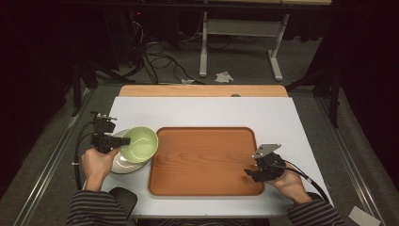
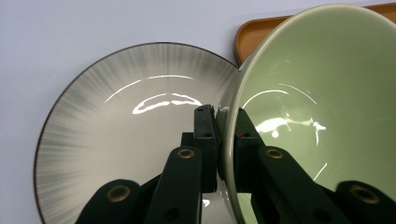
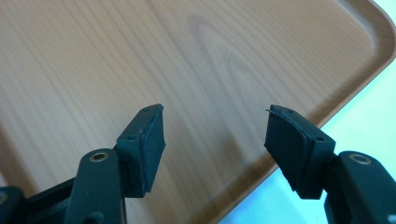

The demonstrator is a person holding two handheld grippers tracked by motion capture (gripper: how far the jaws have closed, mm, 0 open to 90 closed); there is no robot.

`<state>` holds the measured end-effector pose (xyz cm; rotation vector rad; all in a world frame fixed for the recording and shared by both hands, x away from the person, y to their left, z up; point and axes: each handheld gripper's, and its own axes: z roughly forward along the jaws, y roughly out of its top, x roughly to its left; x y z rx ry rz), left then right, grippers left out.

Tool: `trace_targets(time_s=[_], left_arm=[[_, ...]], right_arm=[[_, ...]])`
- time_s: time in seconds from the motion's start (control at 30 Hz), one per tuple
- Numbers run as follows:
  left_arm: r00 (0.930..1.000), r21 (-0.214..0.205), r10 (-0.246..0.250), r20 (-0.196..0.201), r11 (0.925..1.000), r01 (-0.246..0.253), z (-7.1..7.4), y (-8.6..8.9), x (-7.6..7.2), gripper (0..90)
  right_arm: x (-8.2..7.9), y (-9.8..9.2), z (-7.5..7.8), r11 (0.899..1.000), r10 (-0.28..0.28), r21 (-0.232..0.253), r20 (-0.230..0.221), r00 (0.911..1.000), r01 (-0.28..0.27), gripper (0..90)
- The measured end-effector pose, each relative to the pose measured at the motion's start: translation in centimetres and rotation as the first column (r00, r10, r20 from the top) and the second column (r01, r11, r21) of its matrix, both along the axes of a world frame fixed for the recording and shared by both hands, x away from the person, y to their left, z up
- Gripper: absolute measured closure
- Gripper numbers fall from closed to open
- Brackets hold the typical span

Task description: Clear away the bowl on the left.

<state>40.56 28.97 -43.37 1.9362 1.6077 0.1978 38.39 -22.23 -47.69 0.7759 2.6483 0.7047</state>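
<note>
The glazed, likely slippery and fragile green bowl [image 2: 322, 93] is being pinched at its rim by the left claw [image 2: 224, 135], while the right claw [image 3: 215, 140] is being held open over the tray [image 3: 140, 56]

1. This is a lab or recording room, not a home: the surroundings are dark, with grey carpet [image 1: 244, 61] at the top of the high view.
2. Loose black cables [image 1: 160, 59] lie tangled on the floor at upper centre-left.
3. A white metal desk frame [image 1: 207, 42] stands at top centre, beside scraps of paper [image 1: 224, 76].
4. The table [image 1: 207, 110] at centre has a white sheet over a wooden top, flanked by metal rails [image 1: 47, 165].
</note>
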Motion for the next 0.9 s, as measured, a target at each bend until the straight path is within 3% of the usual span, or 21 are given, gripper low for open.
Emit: trace_targets(time_s=[0.23, 0.4, 0.7, 0.9], left_arm=[[0.9997, -0.033, -0.024, 0.01, 0.9992, 0.024, 0.4, -0.6, 0.2, 84.3], [0.9979, -0.002, -0.054, 0.036, 0.9985, 0.054, 1.1, -1.8, 0.2, 84.2], [0.9936, -0.03, -0.104, 0.043, 0.9939, 0.106, 1.5, -3.6, 0.9, 84.3], [0.9906, 0.03, -0.128, 0.05, 0.9915, 0.126, 2.0, -4.7, 1.0, 84.2]], right_arm=[[0.0, 0.0, -0.1, 1.0, -0.008, -0.001, -0.002, 1.0, 0.008, 39.4], [0.0, 0.1, -0.1, 1.0, -0.008, -0.003, 0.0, 1.0, 0.008, 39.5], [0.2, 0.1, -0.1, 1.0, -0.007, -0.002, -0.003, 1.0, 0.007, 39.5], [0.2, 0.0, -0.1, 1.0, -0.006, 0.002, -0.001, 1.0, 0.006, 39.5]])
